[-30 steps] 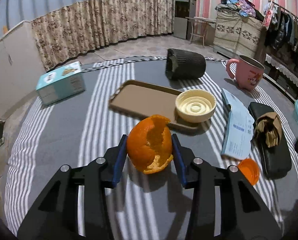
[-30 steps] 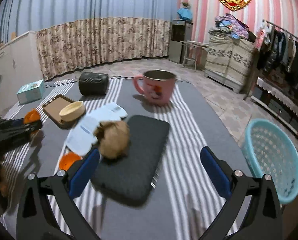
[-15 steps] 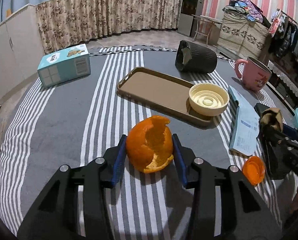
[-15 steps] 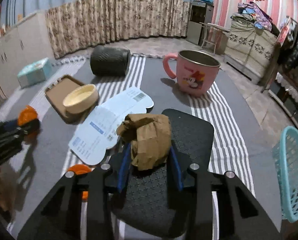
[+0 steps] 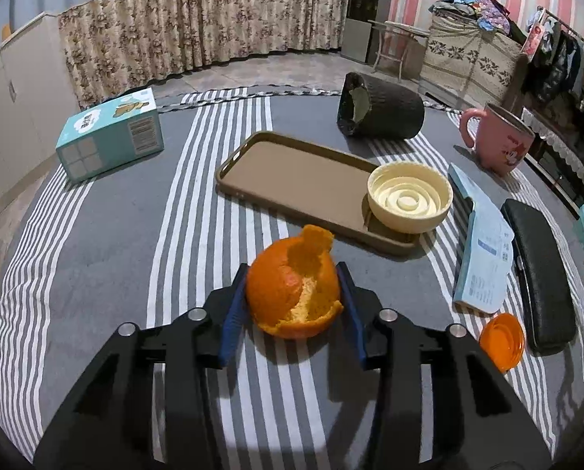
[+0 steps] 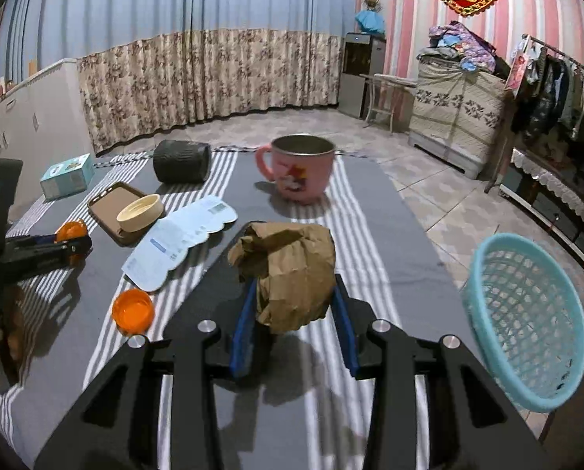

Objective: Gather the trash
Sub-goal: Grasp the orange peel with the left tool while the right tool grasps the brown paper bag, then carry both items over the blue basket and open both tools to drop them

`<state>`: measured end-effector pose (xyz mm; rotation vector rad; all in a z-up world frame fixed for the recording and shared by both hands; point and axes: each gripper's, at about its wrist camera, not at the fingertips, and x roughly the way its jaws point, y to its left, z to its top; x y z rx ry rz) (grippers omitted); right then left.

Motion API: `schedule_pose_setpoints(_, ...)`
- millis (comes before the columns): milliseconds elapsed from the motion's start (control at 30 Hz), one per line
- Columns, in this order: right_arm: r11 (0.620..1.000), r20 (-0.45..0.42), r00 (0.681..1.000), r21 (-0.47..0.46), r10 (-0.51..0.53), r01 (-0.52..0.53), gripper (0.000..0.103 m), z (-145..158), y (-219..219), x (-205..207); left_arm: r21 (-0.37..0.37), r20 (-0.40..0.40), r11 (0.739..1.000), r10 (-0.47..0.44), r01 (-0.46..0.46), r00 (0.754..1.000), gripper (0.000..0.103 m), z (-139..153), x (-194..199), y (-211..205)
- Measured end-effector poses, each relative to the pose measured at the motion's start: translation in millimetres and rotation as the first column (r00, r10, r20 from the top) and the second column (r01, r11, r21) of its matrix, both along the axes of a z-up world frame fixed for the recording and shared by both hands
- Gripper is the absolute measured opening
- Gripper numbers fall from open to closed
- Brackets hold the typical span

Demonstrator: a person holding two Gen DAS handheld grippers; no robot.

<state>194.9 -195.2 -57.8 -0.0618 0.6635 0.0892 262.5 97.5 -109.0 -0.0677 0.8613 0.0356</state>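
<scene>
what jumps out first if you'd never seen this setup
The orange peel pinched in the left gripper, bright against the grey striped cloth. Next the crumpled brown paper clamped in the right gripper, with the turquoise basket just off the table's right edge and a pink mug behind.

orange peel [image 5: 292, 293]: dimpled, waxy outside, pale pithy inside | paper wad [image 6: 292, 270]: brown, creased, matt | basket [image 6: 527, 321]: glossy turquoise plastic lattice | tablecloth [image 5: 115, 235]: striped matt woven cloth | mug [image 6: 299, 172]: pink coat, bare metal rim | lid [image 5: 409, 199]: smooth cream plastic | gripper pads [image 5: 231, 321]: blue, matt
</scene>
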Motion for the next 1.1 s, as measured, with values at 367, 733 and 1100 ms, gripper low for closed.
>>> schedule_pose_setpoints(367,0.997,0.032,0.998,0.057,-0.063,0.061,0.038,3.3,-56.7,-20.0,0.096,0.085,0.995,-0.023,0.014,0.996,0.036,33.6,-25.7,-35.2)
schedule_pose_setpoints(733,0.984,0.113,0.978,0.047,-0.176,0.171,0.038,21.8,-148.2,-36.2,0.072,0.271,0.981,-0.191,0.178,0.943,0.036,83.6,-43.5,-166.8)
schedule_pose_setpoints(1100,0.960,0.154,0.948,0.065,-0.279,0.272,0.038,29.9,-253.7,-23.0,0.117,0.285,0.915,-0.403,0.386,0.870,0.036,74.0,-53.7,-317.5)
